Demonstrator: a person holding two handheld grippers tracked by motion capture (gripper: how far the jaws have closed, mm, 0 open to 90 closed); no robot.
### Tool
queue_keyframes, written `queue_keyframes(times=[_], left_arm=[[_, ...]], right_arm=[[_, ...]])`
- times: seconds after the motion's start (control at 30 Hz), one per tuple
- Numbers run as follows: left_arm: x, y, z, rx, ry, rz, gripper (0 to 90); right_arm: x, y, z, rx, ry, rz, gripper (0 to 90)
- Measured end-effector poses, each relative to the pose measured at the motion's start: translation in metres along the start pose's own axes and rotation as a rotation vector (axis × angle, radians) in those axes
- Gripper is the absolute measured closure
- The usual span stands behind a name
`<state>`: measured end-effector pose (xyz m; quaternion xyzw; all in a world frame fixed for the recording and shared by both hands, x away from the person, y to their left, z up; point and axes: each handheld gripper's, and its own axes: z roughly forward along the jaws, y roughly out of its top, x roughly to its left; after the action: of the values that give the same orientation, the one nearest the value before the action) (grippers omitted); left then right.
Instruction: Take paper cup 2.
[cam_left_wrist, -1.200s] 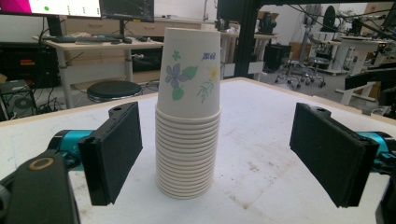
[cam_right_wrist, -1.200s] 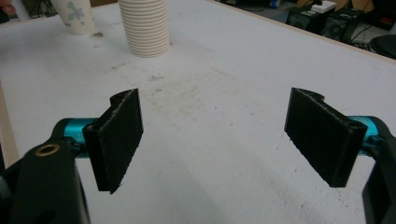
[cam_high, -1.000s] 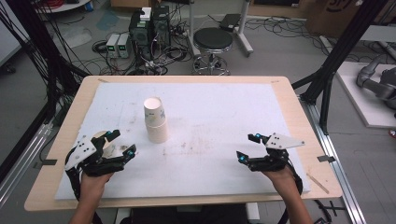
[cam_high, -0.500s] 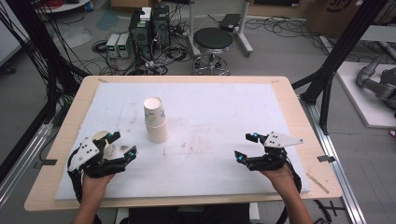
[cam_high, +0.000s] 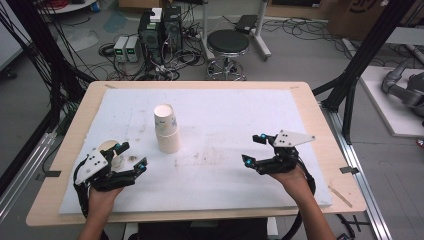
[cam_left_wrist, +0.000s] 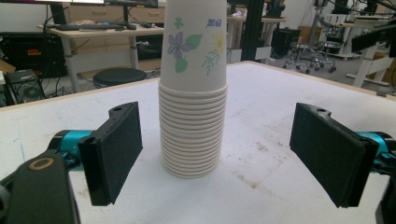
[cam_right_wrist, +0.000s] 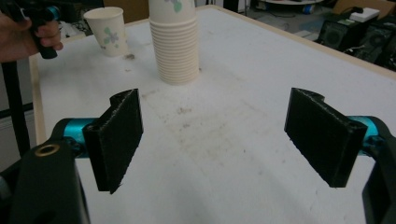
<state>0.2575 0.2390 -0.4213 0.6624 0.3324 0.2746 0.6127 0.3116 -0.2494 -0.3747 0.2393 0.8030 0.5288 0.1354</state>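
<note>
A wooden table (cam_high: 320, 125) covered by a white sheet (cam_high: 235, 115) stood on a grey concrete floor (cam_high: 300, 55). Beyond the table's far edge stood a round black stool (cam_high: 228, 43) on a chrome base, and left of the stool sat computer towers (cam_high: 161, 25) amid tangled cables (cam_high: 190, 50). Black frame struts (cam_high: 367, 55) rose at the table's right, with dark cable bundles (cam_high: 45, 65) at its left. A desk (cam_left_wrist: 93, 35) stood farther back in the left gripper view.
</note>
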Motion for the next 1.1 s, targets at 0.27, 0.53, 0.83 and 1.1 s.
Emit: queue_keyframes(times=[0.27,0.53,0.83,1.1], left_arm=[[-0.002,-0.002,0.002,0.010,-0.006,0.004,16.9],[0.000,-0.003,0.002,0.010,-0.005,0.001,16.8],[0.001,-0.005,0.004,0.019,-0.008,0.001,16.9],[0.001,-0.006,0.005,0.022,-0.009,0.004,16.9]], right_arm=[[-0.003,0.039,0.022,0.007,0.035,-0.047,20.0],[0.000,0.068,0.046,0.022,0.078,-0.065,20.0],[0.006,0.100,0.078,0.033,0.138,-0.094,20.0],[0.010,0.123,0.108,0.065,0.198,-0.114,20.0]])
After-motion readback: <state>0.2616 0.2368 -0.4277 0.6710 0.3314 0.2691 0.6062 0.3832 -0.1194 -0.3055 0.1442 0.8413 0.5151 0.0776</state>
